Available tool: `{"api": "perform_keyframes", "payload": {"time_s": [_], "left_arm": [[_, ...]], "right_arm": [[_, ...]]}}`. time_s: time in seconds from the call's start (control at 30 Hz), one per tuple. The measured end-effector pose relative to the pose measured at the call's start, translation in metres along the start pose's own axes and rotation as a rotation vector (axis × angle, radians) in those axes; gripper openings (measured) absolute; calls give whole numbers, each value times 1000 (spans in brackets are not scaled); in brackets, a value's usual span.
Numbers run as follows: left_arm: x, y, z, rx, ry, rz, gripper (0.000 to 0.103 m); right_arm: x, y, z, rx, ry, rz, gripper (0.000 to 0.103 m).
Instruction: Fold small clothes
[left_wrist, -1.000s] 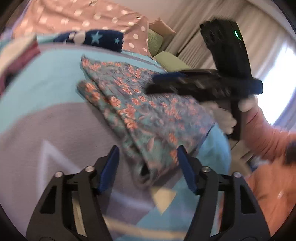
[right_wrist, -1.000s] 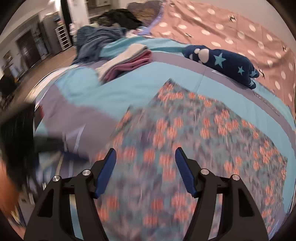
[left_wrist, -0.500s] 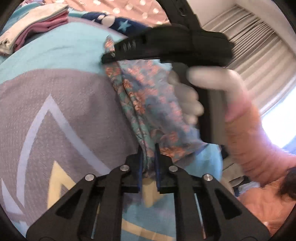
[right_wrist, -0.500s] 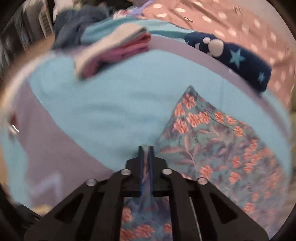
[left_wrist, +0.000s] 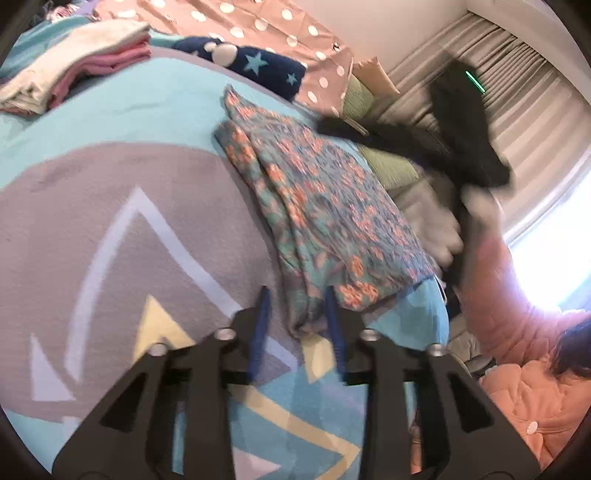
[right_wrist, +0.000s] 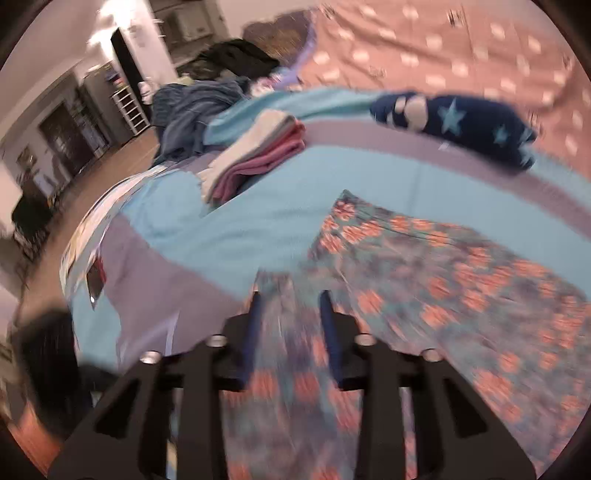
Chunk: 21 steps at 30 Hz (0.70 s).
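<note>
- Bedding fills both of your views: a blanket (left_wrist: 110, 192) in turquoise and grey-lilac with white and yellow angular lines covers the bed, and behind it lies a dusty-pink sheet with white dots (right_wrist: 461, 48).
- Pleated curtains (left_wrist: 517, 85) and a bright window stand at the right of your left wrist view; the right wrist view looks out to a dim room with shelving (right_wrist: 129, 107) and a wooden floor.
- Your floral garment (left_wrist: 325, 206), teal with orange flowers, lies folded into a long strip on the blanket, one end toward the pink sheet, the other at the bed's near edge.
- Your left gripper (left_wrist: 295, 317) has just been opening. Its blue pads stand partly apart on either side of the garment's near end, and the cloth lies between them without being pinched.
- Your right gripper (right_wrist: 290, 325) has also just been opening. Its pads are partly apart above the floral cloth (right_wrist: 443, 288), blurred by motion, and nothing is clamped in them.
- From the left wrist view you see that right gripper (left_wrist: 461, 122) as a dark blurred shape beyond the garment's far side, held in a light-gloved hand (left_wrist: 443, 229) with a salmon-pink sleeve (left_wrist: 491, 295).
- A folded stack in cream and pink (left_wrist: 74, 74) sits well apart from the garment, toward the far left.
- A navy piece with pale stars (left_wrist: 251, 62) lies at the pink sheet's edge, near the garment's far end.
- A heap of dark blue clothes (right_wrist: 192, 110) lies beyond the stack.
</note>
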<state>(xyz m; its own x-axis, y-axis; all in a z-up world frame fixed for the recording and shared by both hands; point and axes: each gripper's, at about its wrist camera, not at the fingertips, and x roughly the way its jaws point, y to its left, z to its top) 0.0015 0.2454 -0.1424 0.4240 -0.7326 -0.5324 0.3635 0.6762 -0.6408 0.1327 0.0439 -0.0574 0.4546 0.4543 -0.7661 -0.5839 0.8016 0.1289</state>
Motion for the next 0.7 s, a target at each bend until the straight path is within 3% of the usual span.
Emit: {"api": "perform_keyframes", "payload": {"time_s": [0.17, 0.37, 0.5, 0.63, 0.7], "left_arm": [[6, 9, 30, -25, -32, 9, 51], [43, 20, 62, -31, 16, -24, 55], [64, 23, 86, -46, 47, -25, 55], [82, 20, 100, -40, 54, -4, 54], [89, 19, 106, -51, 49, 9, 49]], "right_arm": [[-44, 44, -76, -227, -12, -95, 55], [-42, 87, -137, -355, -8, -176, 59], [-20, 94, -152, -398, 17, -289, 59], [-8, 105, -153, -432, -32, -407, 62], [-11, 103, -151, -435, -51, -410, 62]]}}
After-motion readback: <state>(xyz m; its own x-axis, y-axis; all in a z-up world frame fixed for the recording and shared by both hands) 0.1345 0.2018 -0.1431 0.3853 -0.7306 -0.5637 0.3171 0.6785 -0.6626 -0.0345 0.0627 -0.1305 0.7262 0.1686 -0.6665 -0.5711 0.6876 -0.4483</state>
